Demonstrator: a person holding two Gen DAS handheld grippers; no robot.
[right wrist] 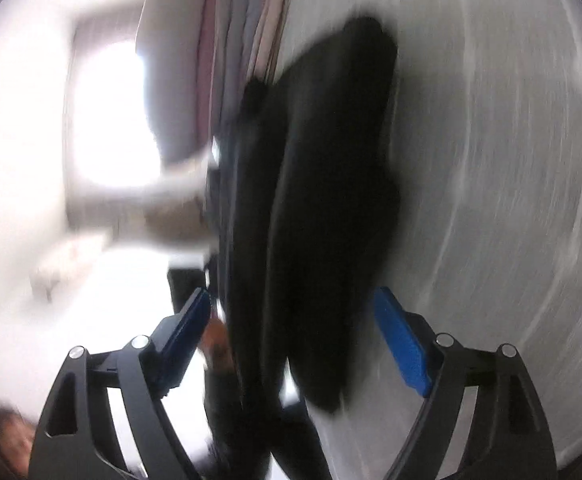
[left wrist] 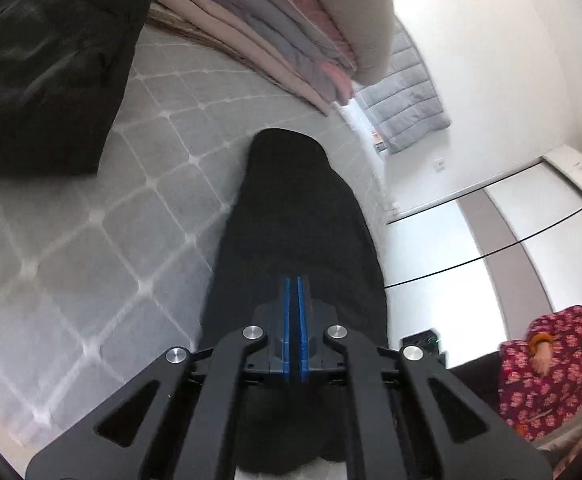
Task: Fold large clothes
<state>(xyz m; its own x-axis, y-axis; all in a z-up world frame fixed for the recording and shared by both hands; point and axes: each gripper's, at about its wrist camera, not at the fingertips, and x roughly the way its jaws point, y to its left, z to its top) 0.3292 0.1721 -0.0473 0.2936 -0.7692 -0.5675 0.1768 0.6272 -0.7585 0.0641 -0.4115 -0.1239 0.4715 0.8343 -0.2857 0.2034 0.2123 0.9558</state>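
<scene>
A long black garment (left wrist: 291, 208) lies in a narrow strip along the edge of the grey quilted bed cover (left wrist: 91, 240). My left gripper (left wrist: 294, 280) hovers over its near part with the blue pads pressed together; I see no cloth between them. The right wrist view is blurred. There the same black garment (right wrist: 331, 160) stretches away on the bed cover (right wrist: 511, 200), and its near end lies between the fingers of my right gripper (right wrist: 293, 294). That gripper stands wide open, its blue pads (right wrist: 403, 344) apart from the cloth.
A stack of folded pink, grey and beige bedding (left wrist: 283, 32) sits at the far end of the bed. A black shiny jacket (left wrist: 43, 60) lies at the left. A person in a red floral top (left wrist: 551, 368) is at the right, near white sliding doors (left wrist: 511, 232).
</scene>
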